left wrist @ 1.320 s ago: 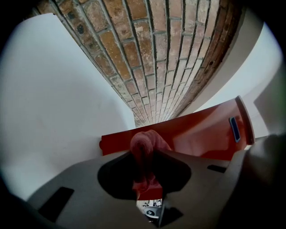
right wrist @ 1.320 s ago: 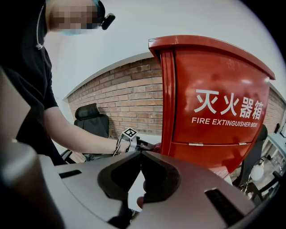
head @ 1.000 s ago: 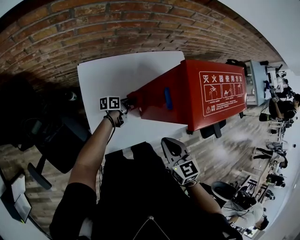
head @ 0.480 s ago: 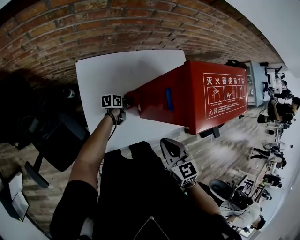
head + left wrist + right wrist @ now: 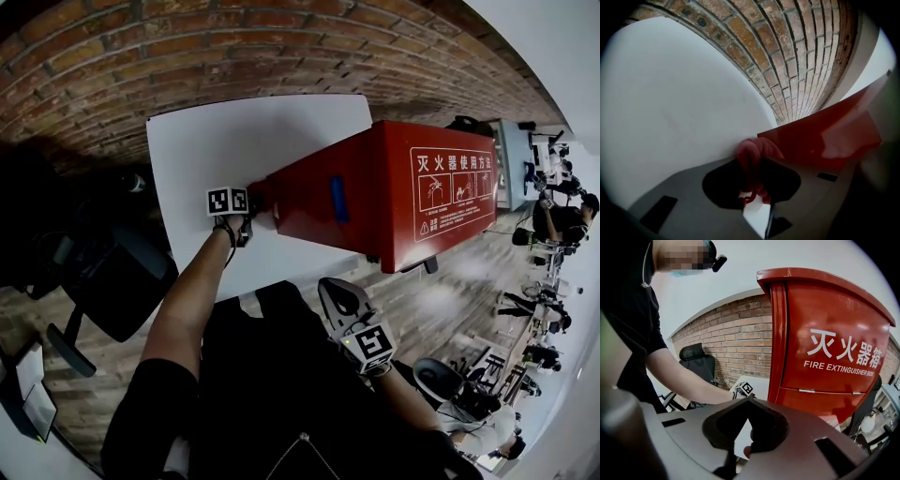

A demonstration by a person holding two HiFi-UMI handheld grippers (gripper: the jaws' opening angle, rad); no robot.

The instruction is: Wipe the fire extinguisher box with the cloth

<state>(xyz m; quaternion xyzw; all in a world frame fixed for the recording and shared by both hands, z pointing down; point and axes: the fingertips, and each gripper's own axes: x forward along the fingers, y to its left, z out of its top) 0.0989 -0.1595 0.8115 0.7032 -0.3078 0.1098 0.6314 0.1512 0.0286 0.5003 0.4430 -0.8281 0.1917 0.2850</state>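
You wear a black short-sleeved top [image 5: 272, 394]; its left sleeve [image 5: 141, 408] ends above the elbow. A dark strap [image 5: 228, 236] circles your left wrist. Your left gripper [image 5: 253, 208] and right gripper [image 5: 336, 292] are matte grey (broad, flat jaws with a dark diamond-shaped cut-out and small rectangular slots). The left cube [image 5: 228, 201] and the right cube [image 5: 373, 344] are white, printed with black square markers.

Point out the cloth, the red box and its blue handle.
cloth [image 5: 752, 154], left gripper view, on its bunched middle.
red box [image 5: 829, 319], right gripper view, on the front panel above the lettering.
blue handle [image 5: 337, 199], head view, on the handle's middle.
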